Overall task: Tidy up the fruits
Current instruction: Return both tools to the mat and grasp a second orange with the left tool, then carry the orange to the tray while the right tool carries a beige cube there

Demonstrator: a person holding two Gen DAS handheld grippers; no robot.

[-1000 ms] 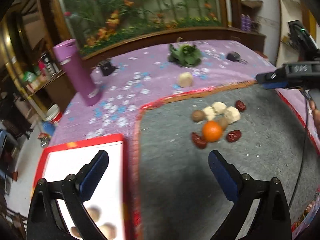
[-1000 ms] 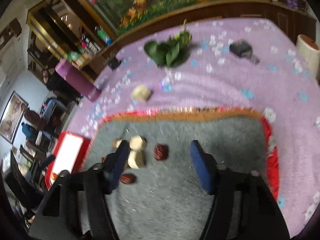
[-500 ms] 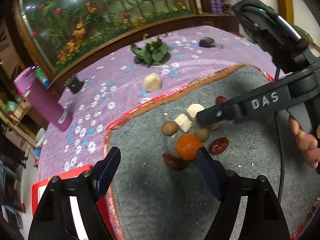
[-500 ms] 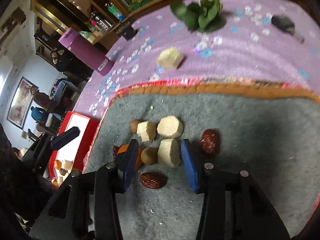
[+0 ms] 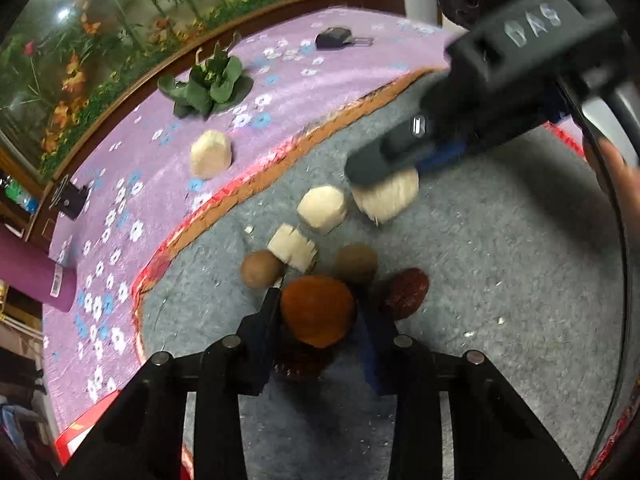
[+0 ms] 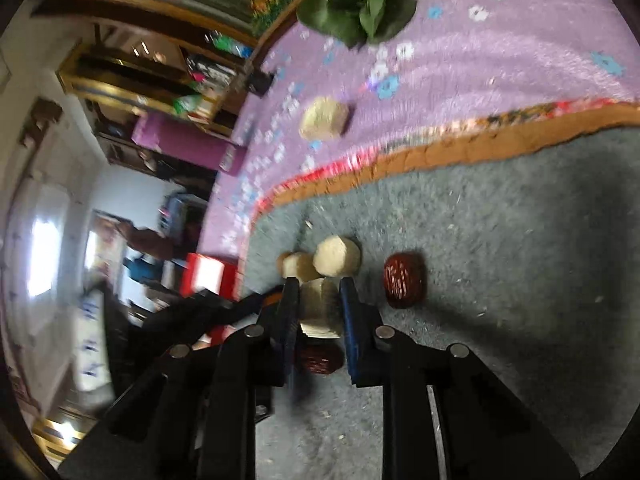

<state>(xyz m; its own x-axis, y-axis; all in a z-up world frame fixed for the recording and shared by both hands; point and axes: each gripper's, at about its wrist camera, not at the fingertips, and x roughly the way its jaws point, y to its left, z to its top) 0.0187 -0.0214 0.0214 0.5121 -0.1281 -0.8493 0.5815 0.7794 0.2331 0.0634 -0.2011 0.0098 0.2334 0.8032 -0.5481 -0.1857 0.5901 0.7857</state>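
1. Left gripper (image 5: 318, 312): fingers (image 5: 267, 320) closing against both sides of the orange fruit (image 5: 318, 310), pinching it low over the grey mat (image 5: 480, 300).
2. Right gripper (image 6: 320, 306): fingers (image 6: 289, 312) pressing on a pale peeled chunk (image 6: 319, 308), gripping it just above the mat; same chunk showing in the left view at (image 5: 386, 196).
3. Remaining on the grey mat: two more pale chunks (image 5: 323, 209), (image 5: 293, 247), two brown round fruits (image 5: 261, 269), (image 5: 356, 263), and red dates (image 5: 408, 288), (image 6: 403, 280), all lying close together.
4. Lying apart on the purple flowered cloth (image 5: 280, 92) covering the surface: one pale chunk (image 5: 211, 154), a green leafy bunch (image 5: 208, 86).
5. Standing at the left edge: purple bottle (image 5: 28, 268).
6. Showing at the lower left: red tray (image 6: 206, 276) corner.
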